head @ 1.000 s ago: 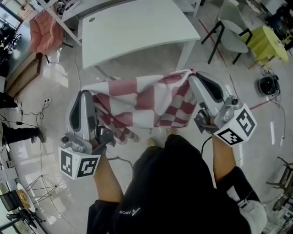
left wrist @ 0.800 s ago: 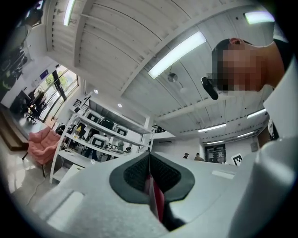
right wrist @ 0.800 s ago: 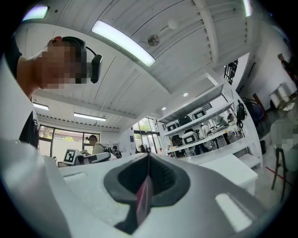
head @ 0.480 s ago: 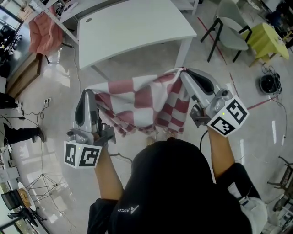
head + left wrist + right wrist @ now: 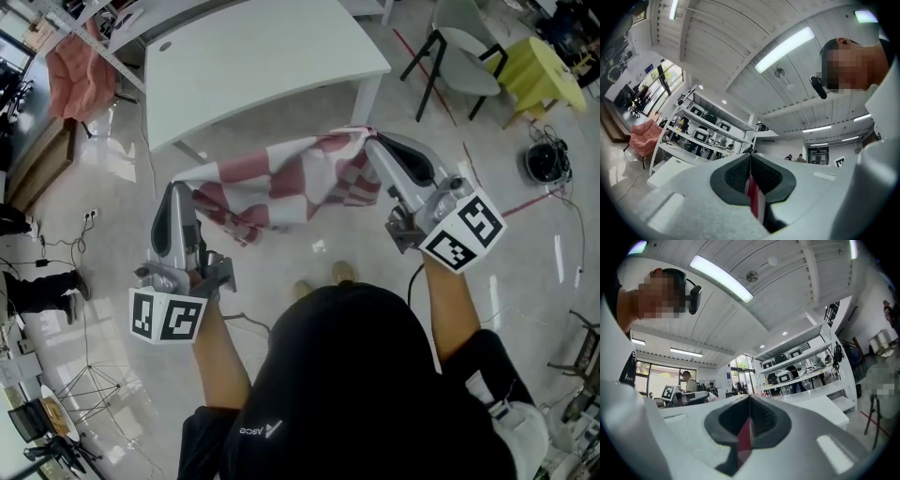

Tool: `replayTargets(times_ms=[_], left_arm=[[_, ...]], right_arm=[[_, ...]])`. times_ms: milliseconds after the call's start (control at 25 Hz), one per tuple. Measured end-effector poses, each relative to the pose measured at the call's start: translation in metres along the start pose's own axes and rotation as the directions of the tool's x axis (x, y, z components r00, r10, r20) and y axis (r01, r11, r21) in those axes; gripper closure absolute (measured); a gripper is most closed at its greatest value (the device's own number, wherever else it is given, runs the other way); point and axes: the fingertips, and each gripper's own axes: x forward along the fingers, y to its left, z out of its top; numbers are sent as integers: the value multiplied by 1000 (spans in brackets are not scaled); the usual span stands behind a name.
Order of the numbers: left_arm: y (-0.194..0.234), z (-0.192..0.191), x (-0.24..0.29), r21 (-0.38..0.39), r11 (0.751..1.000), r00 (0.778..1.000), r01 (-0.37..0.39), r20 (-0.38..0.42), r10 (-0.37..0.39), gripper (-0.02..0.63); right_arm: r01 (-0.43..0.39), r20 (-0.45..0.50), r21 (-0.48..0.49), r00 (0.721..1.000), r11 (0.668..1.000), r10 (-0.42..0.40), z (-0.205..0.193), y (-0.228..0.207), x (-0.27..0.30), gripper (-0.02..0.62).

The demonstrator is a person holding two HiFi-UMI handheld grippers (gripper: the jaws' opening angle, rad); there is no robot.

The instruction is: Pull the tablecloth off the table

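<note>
The red-and-white checked tablecloth (image 5: 286,180) hangs in the air, stretched between my two grippers, well off the white table (image 5: 253,61) behind it. My left gripper (image 5: 176,186) is shut on the cloth's left corner; a red-and-white strip (image 5: 754,194) shows pinched between its dark pads. At the cloth's right corner my right gripper (image 5: 371,141) is shut too, with a red sliver of cloth (image 5: 746,437) caught in its jaws. Both gripper views point upward at the ceiling. The table top is bare.
A chair (image 5: 457,56) and a yellow stool (image 5: 539,75) stand at the right rear. Pink fabric (image 5: 80,75) lies over a frame at the left rear. Cables and a tripod (image 5: 80,384) lie on the floor at left. Shelving (image 5: 698,131) stands behind the table.
Both grippers have lifted the cloth higher and drawn it flatter and tauter between them. The cloth no longer sags toward my feet, which now show on the floor.
</note>
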Motion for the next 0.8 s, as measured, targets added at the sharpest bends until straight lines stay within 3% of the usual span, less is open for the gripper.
replayTargets(times_ms=[800], left_arm=[[-19, -4, -11, 5, 999, 999, 38, -22, -38, 595]], right_arm=[[12, -37, -27, 999, 1000, -13, -9, 12, -20, 591]])
